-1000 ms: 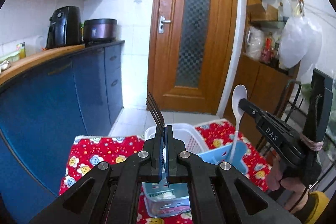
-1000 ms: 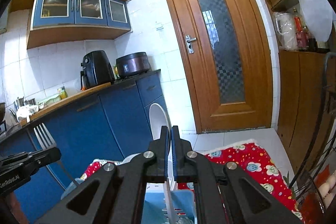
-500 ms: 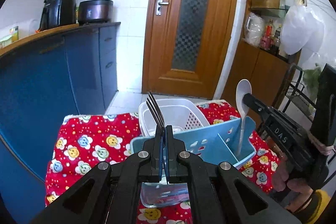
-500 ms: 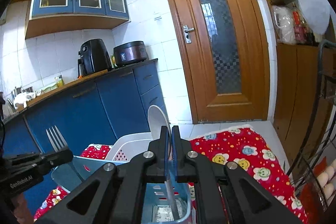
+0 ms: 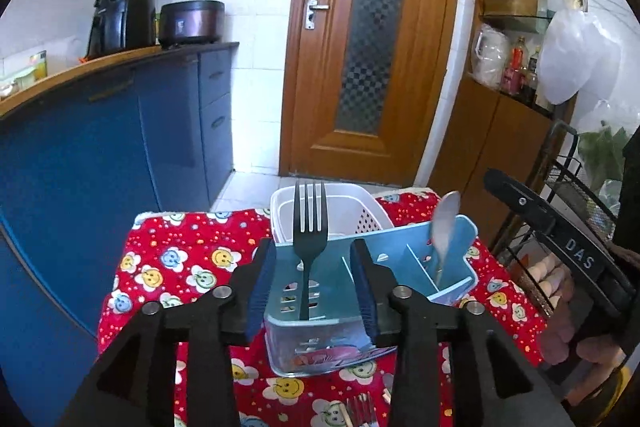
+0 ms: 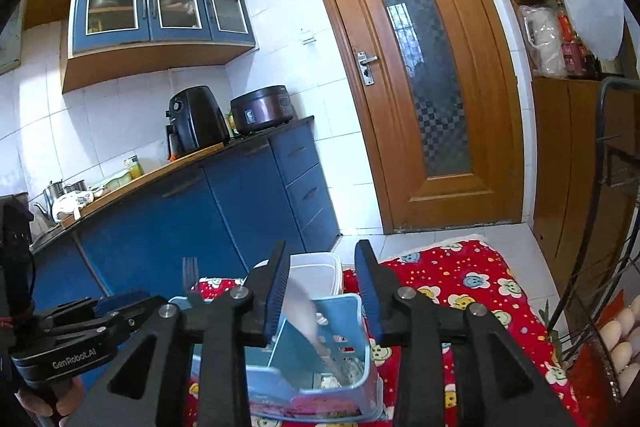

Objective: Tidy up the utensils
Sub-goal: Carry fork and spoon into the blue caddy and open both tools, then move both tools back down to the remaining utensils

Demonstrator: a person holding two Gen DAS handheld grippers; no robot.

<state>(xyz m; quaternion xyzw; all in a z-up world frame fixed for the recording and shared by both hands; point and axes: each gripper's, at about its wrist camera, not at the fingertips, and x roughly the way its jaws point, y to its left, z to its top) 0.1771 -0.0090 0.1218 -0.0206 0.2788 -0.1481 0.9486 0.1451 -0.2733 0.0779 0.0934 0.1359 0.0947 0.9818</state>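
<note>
A black fork (image 5: 308, 227) stands upright, tines up, in the left compartment of the blue utensil caddy (image 5: 400, 255). My left gripper (image 5: 312, 247) has its jaws opening to either side of the fork, pads clear of it. A pale spoon (image 6: 306, 307), blurred, leans in the caddy (image 6: 352, 343) between the opening jaws of my right gripper (image 6: 322, 251), free of its pads. In the left wrist view the spoon (image 5: 444, 227) stands in the right compartment, and the right gripper's body (image 5: 560, 247) is held by a hand at the right.
A white basket (image 5: 332, 199) stands just behind the caddy on a red flowered cloth (image 5: 180, 267). More utensils (image 5: 360, 411) lie on the cloth near me. Blue cabinets (image 6: 200, 227) run along the left. A wire rack holding eggs (image 6: 616, 339) stands at the right.
Both grippers were shut, the left on the fork and the right on the spoon, above the caddy. Both have come lower and opened, and the fork and spoon now stand in the caddy.
</note>
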